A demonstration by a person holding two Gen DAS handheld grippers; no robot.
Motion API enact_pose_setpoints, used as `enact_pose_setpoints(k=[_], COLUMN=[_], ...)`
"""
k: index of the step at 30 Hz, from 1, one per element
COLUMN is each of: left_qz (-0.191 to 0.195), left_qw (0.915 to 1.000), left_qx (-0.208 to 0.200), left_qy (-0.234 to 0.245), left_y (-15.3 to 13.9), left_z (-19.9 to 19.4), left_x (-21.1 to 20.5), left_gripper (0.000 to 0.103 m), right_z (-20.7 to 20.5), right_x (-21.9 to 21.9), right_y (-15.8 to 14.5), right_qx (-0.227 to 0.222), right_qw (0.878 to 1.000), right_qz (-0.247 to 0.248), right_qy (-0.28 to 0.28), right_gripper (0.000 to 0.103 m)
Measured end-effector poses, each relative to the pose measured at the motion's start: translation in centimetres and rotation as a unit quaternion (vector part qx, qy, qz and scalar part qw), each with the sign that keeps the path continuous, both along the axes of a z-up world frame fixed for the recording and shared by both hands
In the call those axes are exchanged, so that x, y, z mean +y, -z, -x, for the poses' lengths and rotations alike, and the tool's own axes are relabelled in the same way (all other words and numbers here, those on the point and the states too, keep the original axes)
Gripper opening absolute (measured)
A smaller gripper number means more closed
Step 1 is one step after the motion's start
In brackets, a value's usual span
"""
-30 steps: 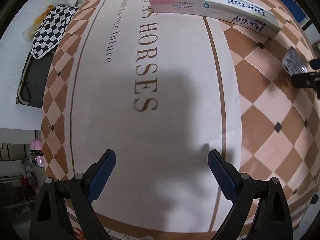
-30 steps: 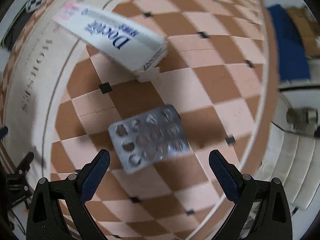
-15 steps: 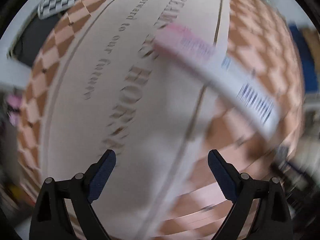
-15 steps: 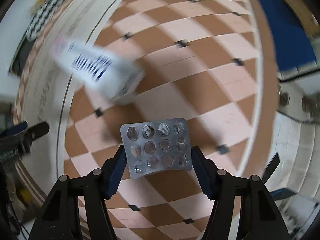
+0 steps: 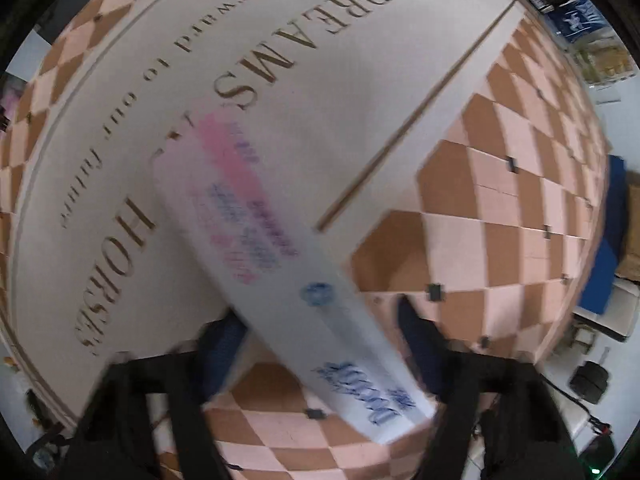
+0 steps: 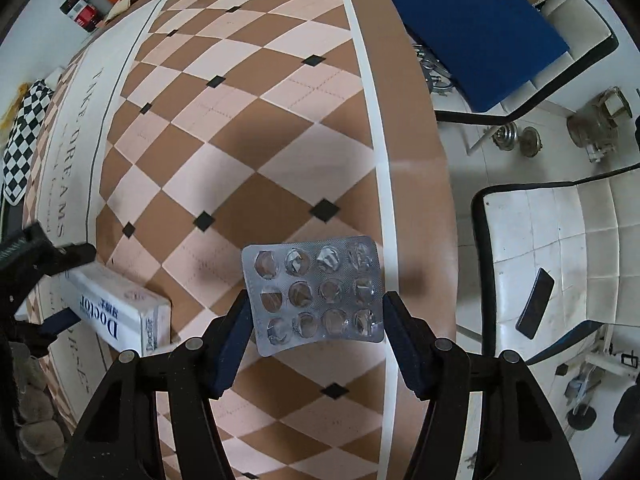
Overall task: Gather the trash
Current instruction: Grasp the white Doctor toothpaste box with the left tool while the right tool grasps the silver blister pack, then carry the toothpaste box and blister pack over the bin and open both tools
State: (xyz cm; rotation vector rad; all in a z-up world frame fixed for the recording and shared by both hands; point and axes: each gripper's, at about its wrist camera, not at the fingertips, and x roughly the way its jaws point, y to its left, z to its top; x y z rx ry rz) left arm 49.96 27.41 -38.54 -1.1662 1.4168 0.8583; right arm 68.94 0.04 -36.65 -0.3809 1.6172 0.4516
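Note:
My right gripper (image 6: 316, 320) is shut on an empty silver blister pack (image 6: 316, 292) and holds it above the checkered tablecloth (image 6: 248, 92). A long white "Doctor" toothpaste box (image 5: 280, 264) with pink and blue print lies on the cloth. My left gripper (image 5: 320, 344) is around the box, its blue pads on either side of it; the view is blurred. In the right wrist view the box (image 6: 116, 316) shows at the left with the left gripper (image 6: 36, 256) around it.
A black-and-white checkered cloth (image 6: 20, 152) lies at the table's far left. Bottles and boxes (image 6: 88, 4) stand at the far end. A blue chair (image 6: 480, 28) and a white chair (image 6: 560, 264) with a phone (image 6: 534, 308) stand to the right.
My right gripper closed on the blister pack and lifted it off the cloth. My left gripper moved forward to the toothpaste box and its fingers came in around it.

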Motion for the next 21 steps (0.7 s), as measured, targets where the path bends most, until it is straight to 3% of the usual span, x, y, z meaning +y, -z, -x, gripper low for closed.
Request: enact_pose_setpoints(k=[7, 10, 15, 18, 21], left_qz=[0.005, 0.005, -0.014, -0.032, -0.058], left_qw=[0.9997, 0.9994, 0.9991, 0.9963, 0.9908], left_qx=[-0.007, 0.004, -0.004, -0.002, -0.003], left_qy=[0.021, 0.033, 0.039, 0.080, 0.122], left_y=[0.6, 1.0, 1.0, 0.7, -0.1], left_z=[0.7, 0.2, 0.8, 0.4, 1.0], left_x=[-0.1, -0.1, -0.6, -1.9, -2.9], left_gripper=[0.066, 0.066, 0.062, 0.053, 0.050], right_z=[0.7, 0.9, 1.3, 1.4, 1.8], right_x=[1.8, 2.4, 3.3, 3.2, 3.1], right_y=[1.4, 2.5, 2.9, 2.7, 1.6], right_qx=[0.011, 0.019, 0.010, 0.002, -0.009], right_qw=[1.000, 0.999, 0.998, 0.998, 0.999], right_qz=[0.013, 0.029, 0.049, 0.039, 0.029], right_qy=[-0.017, -0.025, -0.037, -0.041, -0.038], right_gripper=[0.066, 0.074, 0.074, 0.072, 0.066])
